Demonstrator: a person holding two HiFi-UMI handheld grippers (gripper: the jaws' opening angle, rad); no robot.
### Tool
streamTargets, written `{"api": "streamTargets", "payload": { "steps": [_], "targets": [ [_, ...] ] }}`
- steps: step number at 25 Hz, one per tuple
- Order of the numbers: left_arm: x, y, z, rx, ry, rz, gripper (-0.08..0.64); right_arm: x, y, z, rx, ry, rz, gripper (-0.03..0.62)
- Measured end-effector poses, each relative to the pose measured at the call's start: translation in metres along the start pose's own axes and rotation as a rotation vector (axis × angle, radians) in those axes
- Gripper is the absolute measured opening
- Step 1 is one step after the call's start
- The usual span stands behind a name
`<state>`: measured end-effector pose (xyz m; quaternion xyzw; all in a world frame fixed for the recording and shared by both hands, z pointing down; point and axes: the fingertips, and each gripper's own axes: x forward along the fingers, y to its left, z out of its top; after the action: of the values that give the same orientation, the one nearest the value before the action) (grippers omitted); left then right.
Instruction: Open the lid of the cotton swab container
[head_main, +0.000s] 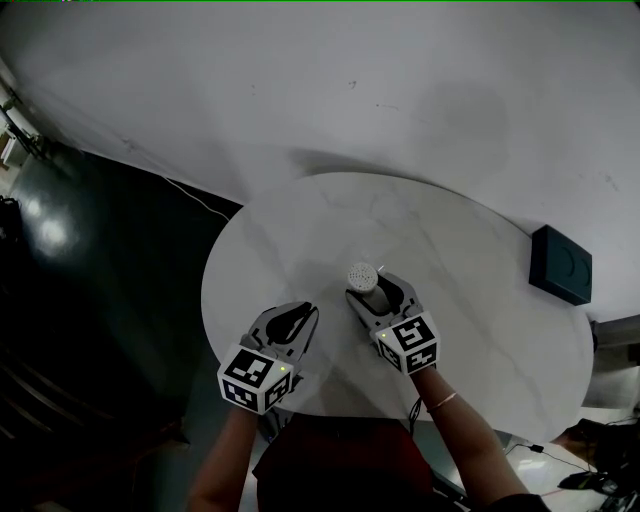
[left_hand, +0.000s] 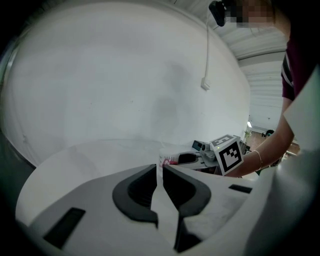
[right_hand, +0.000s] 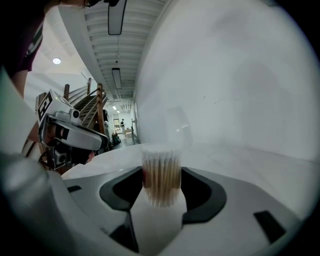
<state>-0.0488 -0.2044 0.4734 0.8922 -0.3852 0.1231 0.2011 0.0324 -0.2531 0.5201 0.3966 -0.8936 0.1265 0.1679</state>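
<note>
Left: left tongs (head_main: 300, 312) closed to a slit, holding nothing, low over the pale marbled worktop (head_main: 480, 300). Right of them: cotton swab container (head_main: 361, 272) upright near the worktop's middle, pinched by the right tongs (head_main: 368, 289). Red label on its side, print too small to read.

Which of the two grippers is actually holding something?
The right gripper: its jaws clamp the cotton swab container. The left gripper is shut on nothing, off to its side.
</note>
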Motion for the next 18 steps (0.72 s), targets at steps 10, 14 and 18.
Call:
{"api": "streamTargets", "payload": {
  "steps": [10, 14, 18],
  "targets": [
    [-0.0025, -0.0014, -0.0030, -0.009, 0.006, 0.008, 0.057, 0.0062, 0.0017, -0.0059, -0.056, 0.066, -0.025, 0.250],
    [-0.0047, -0.0011, -0.0026, -0.006, 0.005, 0.013, 0.057, 0.0071, 0.0023, -0.0077, -0.070, 0.075, -0.027, 0.250],
    [-0.0066, -0.0025, -0.0038, -0.001, 0.009, 0.010, 0.057, 0.0081, 0.0030, -0.0089, -0.075, 0.084, -0.030, 0.250]
  ]
}}
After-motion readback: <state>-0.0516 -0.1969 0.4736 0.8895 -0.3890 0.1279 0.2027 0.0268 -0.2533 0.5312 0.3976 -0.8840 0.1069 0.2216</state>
